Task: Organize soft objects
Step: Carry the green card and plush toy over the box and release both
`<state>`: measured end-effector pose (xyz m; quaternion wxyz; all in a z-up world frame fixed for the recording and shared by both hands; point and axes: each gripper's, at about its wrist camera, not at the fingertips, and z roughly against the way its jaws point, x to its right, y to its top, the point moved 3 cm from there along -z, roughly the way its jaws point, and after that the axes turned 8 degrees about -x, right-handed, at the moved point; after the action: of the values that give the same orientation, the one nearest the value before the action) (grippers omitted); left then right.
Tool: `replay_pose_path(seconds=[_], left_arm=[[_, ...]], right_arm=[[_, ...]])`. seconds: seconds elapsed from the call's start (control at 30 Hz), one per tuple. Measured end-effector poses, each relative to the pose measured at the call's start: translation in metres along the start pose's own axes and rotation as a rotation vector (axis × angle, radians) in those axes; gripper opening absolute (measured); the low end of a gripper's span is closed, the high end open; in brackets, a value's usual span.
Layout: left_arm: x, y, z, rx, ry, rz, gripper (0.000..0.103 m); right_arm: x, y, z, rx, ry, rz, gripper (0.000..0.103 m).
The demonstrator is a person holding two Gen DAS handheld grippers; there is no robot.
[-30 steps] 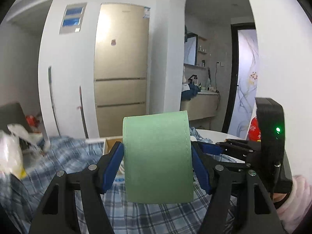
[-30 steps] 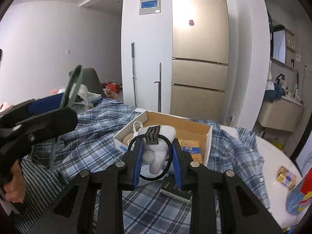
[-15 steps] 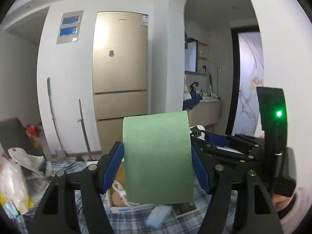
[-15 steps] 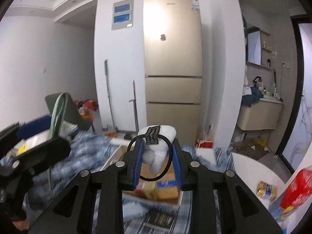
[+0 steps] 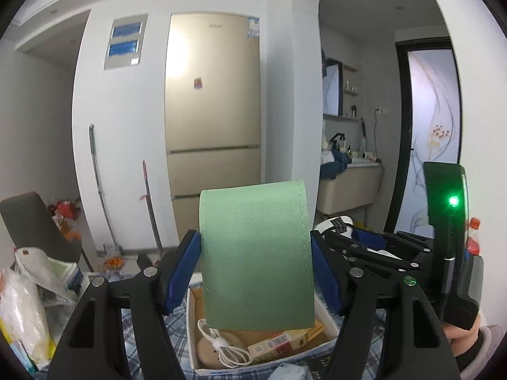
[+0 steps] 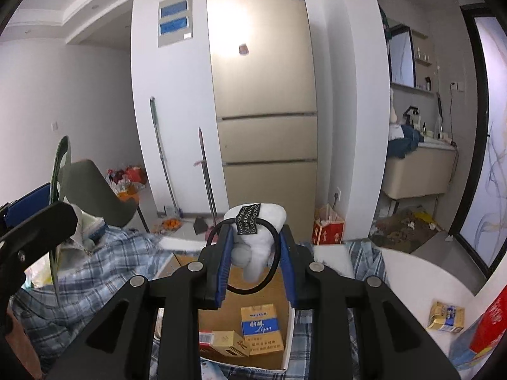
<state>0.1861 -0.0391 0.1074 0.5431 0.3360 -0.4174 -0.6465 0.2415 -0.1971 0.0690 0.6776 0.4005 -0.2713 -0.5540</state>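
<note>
My left gripper (image 5: 256, 269) is shut on a flat pale green leather pouch (image 5: 256, 253), held upright in the air above an open cardboard box (image 5: 193, 329). My right gripper (image 6: 253, 262) is shut on a white fluffy scrunchie with a black elastic loop and patterned tag (image 6: 253, 240), held above the same box (image 6: 286, 345). In the left wrist view the right gripper (image 5: 374, 247) sits close on the right. In the right wrist view the left gripper (image 6: 28, 221) and the pouch's edge (image 6: 58, 171) show at the left.
The box holds a white cable (image 5: 221, 345), a round wooden piece (image 5: 206, 348) and small cartons (image 6: 261, 326). It stands on a blue plaid cloth (image 6: 95, 269) over a white table (image 6: 421, 275). Plastic bags (image 5: 22, 304) lie left. A fridge (image 6: 263, 95) stands behind.
Both grippers have risen and tilted up with their objects still held. The box and cloth have dropped lower in both views, and more of the room shows.
</note>
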Motion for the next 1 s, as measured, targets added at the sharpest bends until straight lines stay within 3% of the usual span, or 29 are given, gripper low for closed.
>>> replay_pose_path(seconds=[0.3,0.67,0.93,1.0], left_arm=[[-0.027,-0.035,-0.068,-0.17,0.055,0.008,0.071],[-0.046,-0.087,-0.133,-0.339,0.026,0.055,0.071],[-0.055,-0.101,-0.147,-0.376,0.025,0.088,0.071],[-0.055,-0.1,-0.145,-0.373,0.026,0.082,0.077]], right_arm=[[0.003,-0.034,-0.054,-0.155,0.004,0.016,0.027],[0.0,-0.062,-0.092,-0.296,0.03,0.014,0.027],[-0.005,-0.068,-0.096,-0.318,0.078,0.02,0.028],[-0.007,-0.07,-0.096,-0.323,0.083,0.029,0.034]])
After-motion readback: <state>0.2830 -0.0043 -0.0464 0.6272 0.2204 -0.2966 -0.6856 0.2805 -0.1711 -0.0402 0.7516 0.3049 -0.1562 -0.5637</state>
